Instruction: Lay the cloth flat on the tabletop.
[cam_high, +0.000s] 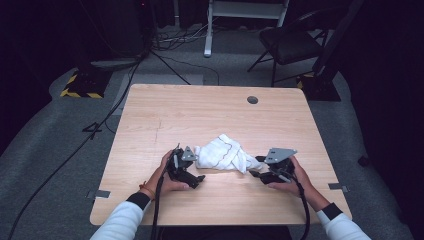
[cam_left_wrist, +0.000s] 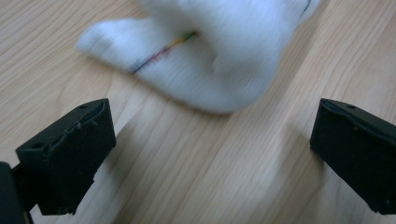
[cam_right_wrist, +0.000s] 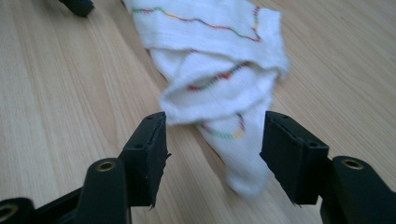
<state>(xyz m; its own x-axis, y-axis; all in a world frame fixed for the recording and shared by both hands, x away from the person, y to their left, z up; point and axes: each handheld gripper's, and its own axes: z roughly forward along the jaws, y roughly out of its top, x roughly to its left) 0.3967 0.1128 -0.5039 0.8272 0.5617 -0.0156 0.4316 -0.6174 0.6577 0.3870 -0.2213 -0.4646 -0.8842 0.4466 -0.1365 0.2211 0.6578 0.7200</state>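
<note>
So the cloth (cam_high: 222, 153) is bunched up near the middle of the table (cam_high: 210, 110), a bit toward the near edge, between both grippers. Looks light, soft and floppy, so it'll sag wherever you lift it. Left gripper (cam_left_wrist: 212, 149) has jaws wide with bare wood between them, cloth just beyond. Right gripper (cam_right_wrist: 212, 149) is about half open, straddling a trailing corner, pads not pressing yet. I'd grab that hemmed corner, not the lump.

— What do you have as the surface?
— One light wooden table (cam_high: 210, 115), a round grommet hole (cam_high: 252, 100) near its far edge.
— And lying on it?
— One crumpled white cloth (cam_high: 222, 152) with a coloured stitched border, towards your near side.
</note>
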